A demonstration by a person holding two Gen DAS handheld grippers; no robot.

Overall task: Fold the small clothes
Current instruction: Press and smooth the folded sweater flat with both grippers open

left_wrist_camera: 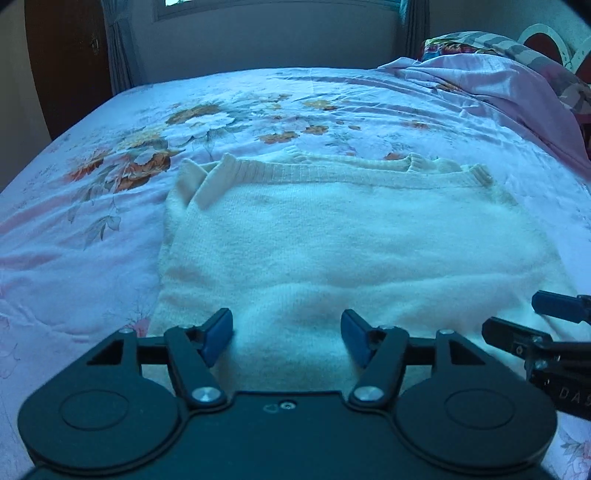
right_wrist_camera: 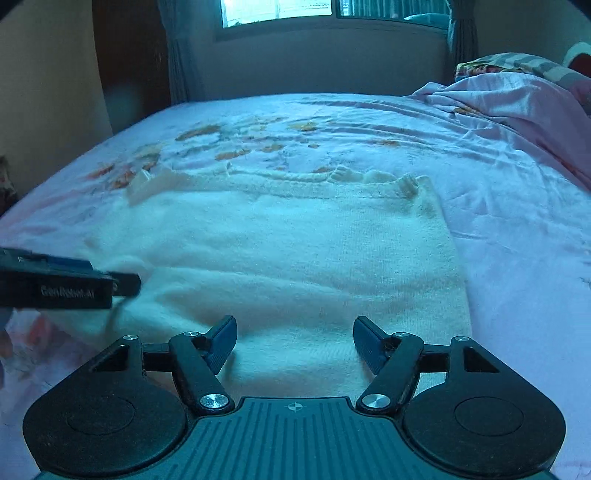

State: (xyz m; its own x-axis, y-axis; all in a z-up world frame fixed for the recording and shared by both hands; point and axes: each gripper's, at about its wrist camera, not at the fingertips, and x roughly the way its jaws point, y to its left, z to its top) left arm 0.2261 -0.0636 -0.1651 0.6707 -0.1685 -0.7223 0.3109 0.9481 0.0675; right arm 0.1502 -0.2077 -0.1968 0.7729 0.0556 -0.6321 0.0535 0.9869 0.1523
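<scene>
A cream knit sweater lies folded flat on the bed, its ribbed hem along the far edge and a sleeve cuff turned up at the far left corner. My left gripper hovers over the sweater's near edge, open, its blue pads apart with only flat fabric below. In the right wrist view the same sweater spreads ahead, and my right gripper stands open over its near edge, holding nothing. The two grippers are side by side: the right gripper shows at the right, the left gripper at the left.
The floral bedsheet covers the whole bed. A rumpled pink blanket and pillows are heaped at the far right. A wall with a window and curtains stands behind the bed, and a dark wooden door at the far left.
</scene>
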